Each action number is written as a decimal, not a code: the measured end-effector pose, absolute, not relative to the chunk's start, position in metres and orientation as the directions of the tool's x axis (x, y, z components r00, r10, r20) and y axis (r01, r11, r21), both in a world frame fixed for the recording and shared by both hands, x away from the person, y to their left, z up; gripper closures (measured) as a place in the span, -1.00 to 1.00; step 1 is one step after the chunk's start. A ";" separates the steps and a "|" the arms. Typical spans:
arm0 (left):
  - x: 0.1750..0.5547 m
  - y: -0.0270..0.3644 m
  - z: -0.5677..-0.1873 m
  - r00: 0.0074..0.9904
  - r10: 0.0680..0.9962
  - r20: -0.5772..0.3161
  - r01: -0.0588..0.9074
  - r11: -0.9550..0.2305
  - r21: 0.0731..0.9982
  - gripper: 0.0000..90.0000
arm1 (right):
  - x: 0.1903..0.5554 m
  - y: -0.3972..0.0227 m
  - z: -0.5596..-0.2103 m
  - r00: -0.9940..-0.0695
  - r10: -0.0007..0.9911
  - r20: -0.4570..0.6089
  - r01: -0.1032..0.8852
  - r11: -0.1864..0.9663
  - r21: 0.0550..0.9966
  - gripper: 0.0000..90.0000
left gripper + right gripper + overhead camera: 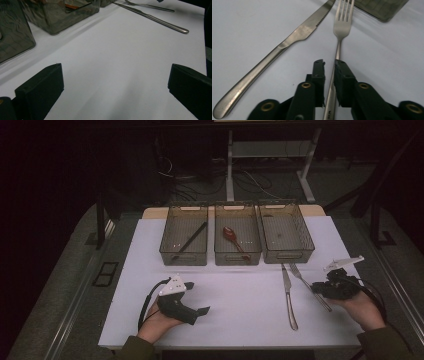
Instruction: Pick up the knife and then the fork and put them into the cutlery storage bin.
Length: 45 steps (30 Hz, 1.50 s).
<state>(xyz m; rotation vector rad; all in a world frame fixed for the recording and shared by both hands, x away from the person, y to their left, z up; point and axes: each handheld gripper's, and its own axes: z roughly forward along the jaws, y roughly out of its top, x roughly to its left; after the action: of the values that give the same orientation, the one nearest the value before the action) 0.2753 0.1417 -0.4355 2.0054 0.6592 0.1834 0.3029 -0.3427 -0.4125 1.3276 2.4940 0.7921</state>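
High view, by size: white table; three smoked bins at twelve o'clock; left gripper, jaws wide apart, holding nothing, resting at seven o'clock; right gripper at four o'clock, jaws narrowly parted astride the fork handle, which runs toward twelve between them; grip not certain. Knife lies beside it at ten.

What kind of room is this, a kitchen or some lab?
Probably a lab or workshop, not a kitchen: a white table with three sorting bins, a person's hand-held grippers, and loose cables on the floor behind.
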 end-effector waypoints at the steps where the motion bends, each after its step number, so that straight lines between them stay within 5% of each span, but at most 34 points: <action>1: 0.275 0.142 -0.435 0.841 0.522 -0.140 0.373 -0.374 0.849 -1.00 | 0.308 -0.342 -0.411 -0.571 0.819 0.066 0.716 0.456 0.529 0.61; 15: 0.275 0.142 -0.436 0.842 0.521 -0.139 0.373 -0.377 0.848 -1.00 | 0.363 -0.315 -0.421 -0.583 0.809 0.072 0.793 0.547 0.270 0.56; 24: 0.275 0.141 -0.436 0.844 0.519 -0.139 0.373 -0.379 0.847 -1.00 | 0.370 -0.306 -0.422 -0.602 0.798 0.020 0.783 0.585 0.210 0.79; 33: 0.275 0.141 -0.437 0.843 0.519 -0.141 0.374 -0.378 0.847 -1.00 | 0.366 -0.309 -0.420 -0.622 0.783 0.011 0.761 0.602 0.242 0.88; 45: 0.275 0.142 -0.437 0.841 0.522 -0.143 0.376 -0.375 0.847 -1.00 | 0.344 -0.317 -0.393 -0.656 0.753 0.044 0.687 0.572 0.449 0.88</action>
<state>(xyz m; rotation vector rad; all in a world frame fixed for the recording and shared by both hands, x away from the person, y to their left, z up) 0.2753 0.1418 -0.4365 2.0067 0.6607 0.1806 0.3441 -0.3175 -0.3925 1.2216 2.6477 0.6560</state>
